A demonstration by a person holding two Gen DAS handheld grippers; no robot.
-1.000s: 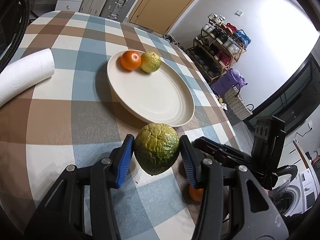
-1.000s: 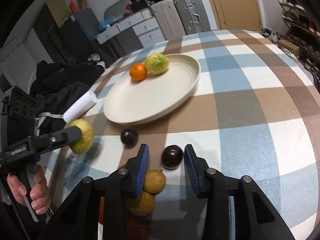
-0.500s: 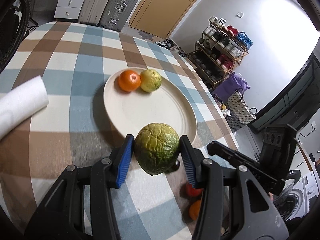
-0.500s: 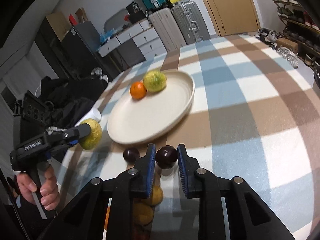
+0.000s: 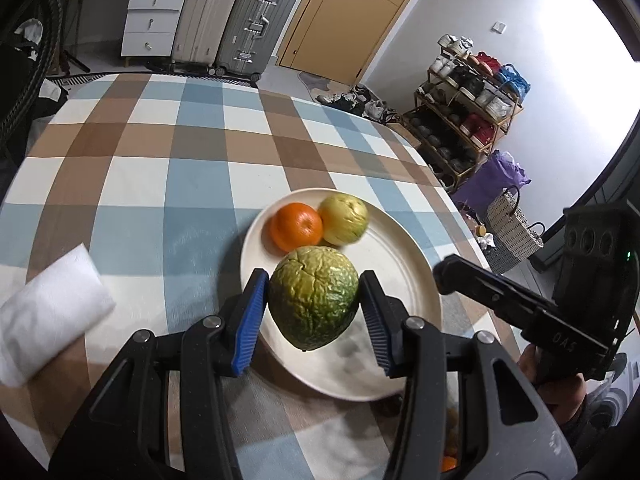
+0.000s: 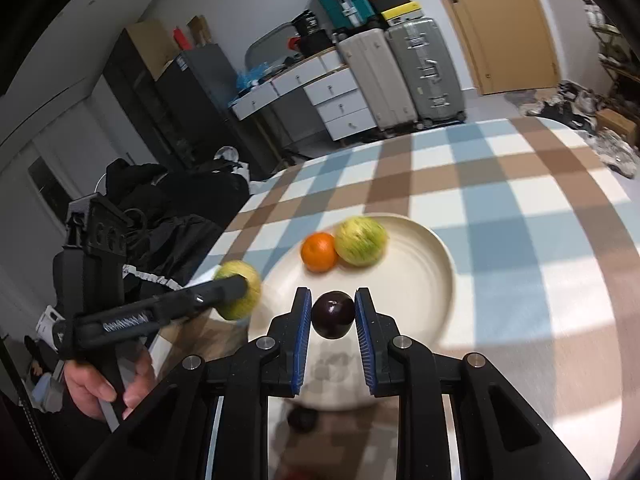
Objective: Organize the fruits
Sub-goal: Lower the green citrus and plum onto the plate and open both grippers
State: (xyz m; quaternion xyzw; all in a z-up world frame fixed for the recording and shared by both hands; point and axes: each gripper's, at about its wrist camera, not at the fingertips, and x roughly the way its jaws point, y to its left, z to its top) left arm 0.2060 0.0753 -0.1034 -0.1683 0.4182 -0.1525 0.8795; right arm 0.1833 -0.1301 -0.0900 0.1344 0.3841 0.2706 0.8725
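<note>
Both grippers have swung over the cream plate [image 5: 416,276], the left gripper [image 5: 313,307] clamped on a wrinkled green fruit [image 5: 313,302], the right gripper [image 6: 333,314] newly pinching a dark plum [image 6: 333,314], ready for release.

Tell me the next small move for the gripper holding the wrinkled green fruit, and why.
Probably lower the left gripper onto the bare part of the plate and open it. It is shut on the wrinkled green fruit above the plate, near the orange and yellow-green fruit already there.

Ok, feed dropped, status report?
Left gripper holds green fruit. Right gripper holds dark plum. Both over plate. Nothing in the way.
</note>
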